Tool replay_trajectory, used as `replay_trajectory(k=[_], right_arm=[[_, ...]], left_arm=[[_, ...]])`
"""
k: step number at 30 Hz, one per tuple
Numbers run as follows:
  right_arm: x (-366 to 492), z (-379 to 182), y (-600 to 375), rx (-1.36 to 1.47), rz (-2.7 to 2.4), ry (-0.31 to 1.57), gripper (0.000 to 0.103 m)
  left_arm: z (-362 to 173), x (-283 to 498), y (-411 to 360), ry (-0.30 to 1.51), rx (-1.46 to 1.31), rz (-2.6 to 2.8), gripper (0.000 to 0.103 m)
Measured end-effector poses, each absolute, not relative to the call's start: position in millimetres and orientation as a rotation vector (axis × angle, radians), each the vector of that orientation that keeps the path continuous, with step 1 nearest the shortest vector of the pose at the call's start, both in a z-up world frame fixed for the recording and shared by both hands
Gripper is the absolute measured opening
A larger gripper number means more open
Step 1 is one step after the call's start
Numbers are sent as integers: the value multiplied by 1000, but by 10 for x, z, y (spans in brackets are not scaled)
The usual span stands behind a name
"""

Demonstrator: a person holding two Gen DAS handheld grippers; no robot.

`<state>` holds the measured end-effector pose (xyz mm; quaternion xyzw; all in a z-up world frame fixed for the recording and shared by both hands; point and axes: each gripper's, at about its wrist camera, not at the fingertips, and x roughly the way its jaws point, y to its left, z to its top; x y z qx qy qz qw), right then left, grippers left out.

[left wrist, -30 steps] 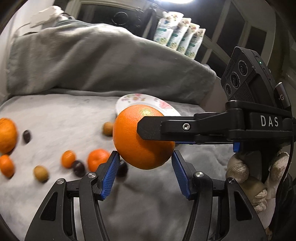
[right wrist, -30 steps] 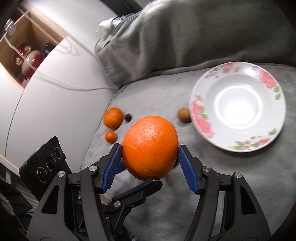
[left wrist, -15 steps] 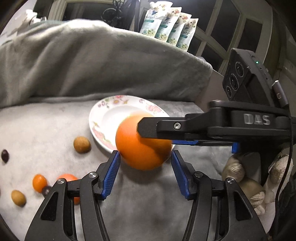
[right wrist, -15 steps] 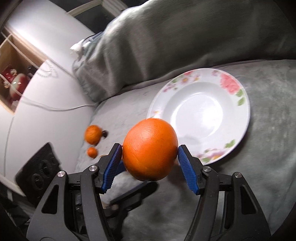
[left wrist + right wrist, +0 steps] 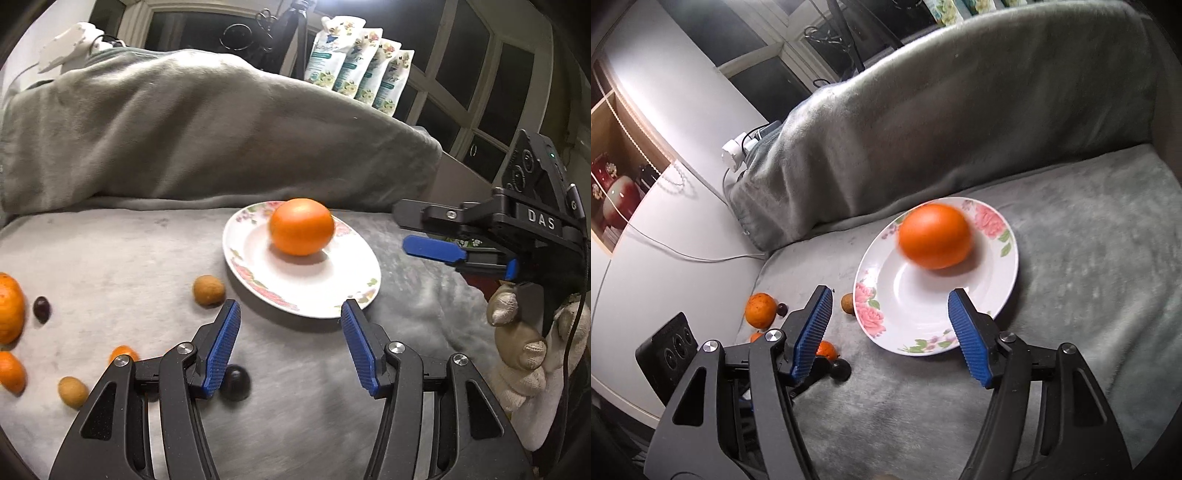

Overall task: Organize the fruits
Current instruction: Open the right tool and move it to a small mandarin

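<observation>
While orange (image 5: 935,236) sits on plate (image 5: 1008,269), right tool (image 5: 890,321) just opened, empty.

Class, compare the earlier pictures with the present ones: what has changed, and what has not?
The right gripper has just been opening and let go of the orange, which now lies blurred on the plate, clear of its jaws. The left gripper is empty as before; small fruits stay on the blanket.

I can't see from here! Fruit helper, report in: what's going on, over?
Right gripper fingers just opened, empty. Left gripper open, empty. Big orange on flowered plate. Small fruits wait on blanket, nothing blocking.
</observation>
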<state>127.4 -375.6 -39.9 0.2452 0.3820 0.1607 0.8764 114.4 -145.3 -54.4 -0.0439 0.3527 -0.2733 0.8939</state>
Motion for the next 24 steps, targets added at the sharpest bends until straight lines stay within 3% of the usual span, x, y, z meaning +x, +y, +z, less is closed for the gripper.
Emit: replay_trajectory(k=[24], right_arm=[[866, -472, -3098, 221, 405, 758, 71]], left_arm=[[-683, 722, -255, 728, -107, -329, 58]])
